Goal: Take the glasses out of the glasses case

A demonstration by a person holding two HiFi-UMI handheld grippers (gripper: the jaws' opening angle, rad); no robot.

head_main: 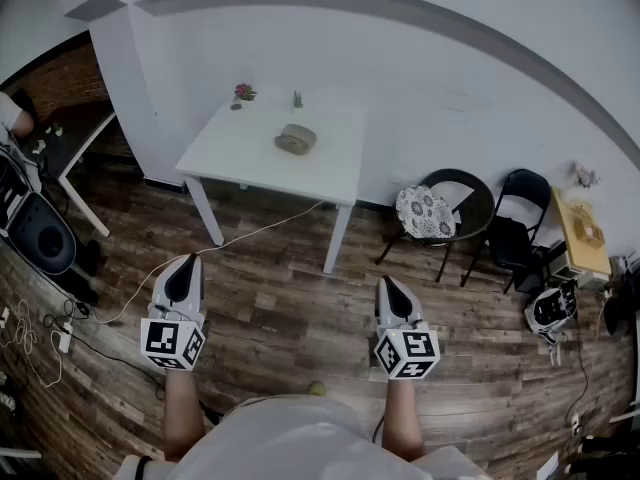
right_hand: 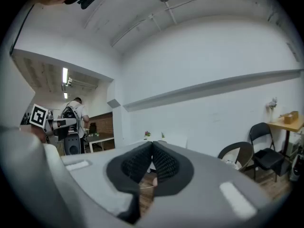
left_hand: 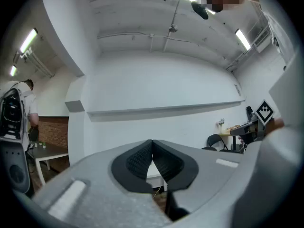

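Observation:
A brownish oval glasses case (head_main: 296,139) lies closed on a white table (head_main: 250,158) against the far wall. I stand well back from it on the wooden floor. My left gripper (head_main: 187,265) and right gripper (head_main: 389,286) are held side by side at waist height, both far short of the table. In the left gripper view the black pads (left_hand: 141,160) meet at their tips with nothing between them. The right gripper view shows its pads (right_hand: 164,163) touching the same way, with the table (right_hand: 171,139) small beyond them.
Two tiny potted plants (head_main: 245,92) stand at the table's back edge. Two black chairs (head_main: 450,213) sit right of it, then a small wooden stand (head_main: 580,233). A white cable (head_main: 250,236) trails over the floor. A person (right_hand: 75,113) stands at a desk on the left beside a speaker (head_main: 40,233).

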